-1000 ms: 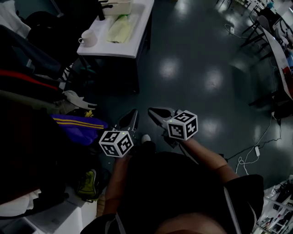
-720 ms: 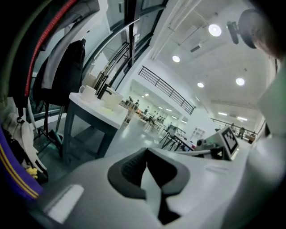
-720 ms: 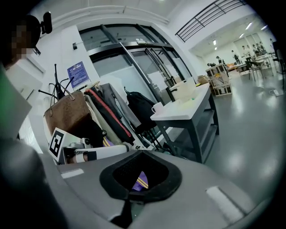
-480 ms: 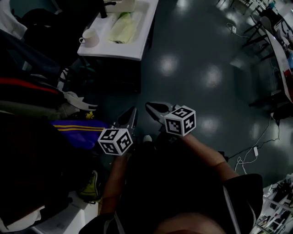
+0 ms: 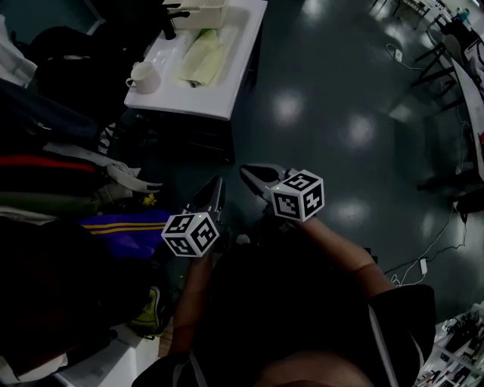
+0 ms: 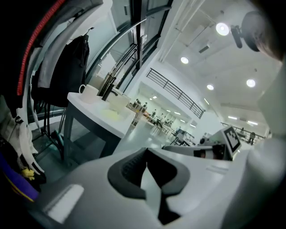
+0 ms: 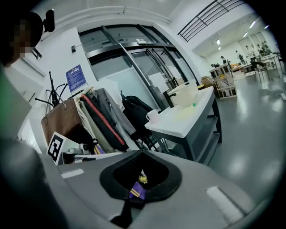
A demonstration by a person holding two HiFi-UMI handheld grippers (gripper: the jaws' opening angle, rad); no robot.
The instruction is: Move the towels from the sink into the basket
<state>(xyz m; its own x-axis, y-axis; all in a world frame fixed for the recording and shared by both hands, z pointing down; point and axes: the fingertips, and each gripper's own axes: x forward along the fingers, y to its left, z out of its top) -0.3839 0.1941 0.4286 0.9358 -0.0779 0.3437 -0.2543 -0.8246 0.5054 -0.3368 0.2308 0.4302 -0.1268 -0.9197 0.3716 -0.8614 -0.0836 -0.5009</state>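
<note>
- Left gripper (image 6: pixel 145 150) and right gripper (image 7: pixel 142 153) both have jaws pressed together on nothing; both hang over the floor (image 5: pixel 325 159), well apart from the sink (image 5: pixel 243 45)
- towel (image 5: pixel 203 54), pale green, lies in the sink; basket (image 5: pixel 198 10) stands just behind it, by the tap (image 5: pixel 172 23)
- step in hand, as I judge it: the approach; no towel lifted yet
- next: reach the sink; spread one gripper's jaws; lower them onto the towel

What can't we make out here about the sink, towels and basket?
- Basket: in the head view it is cut off by the top edge, so its contents don't show.
- Towel count: too small in the head view to tell one from several. Both tool views show only a pale patch in the sink.
- Sink depth: hidden behind its own rim in both tool views.
</note>
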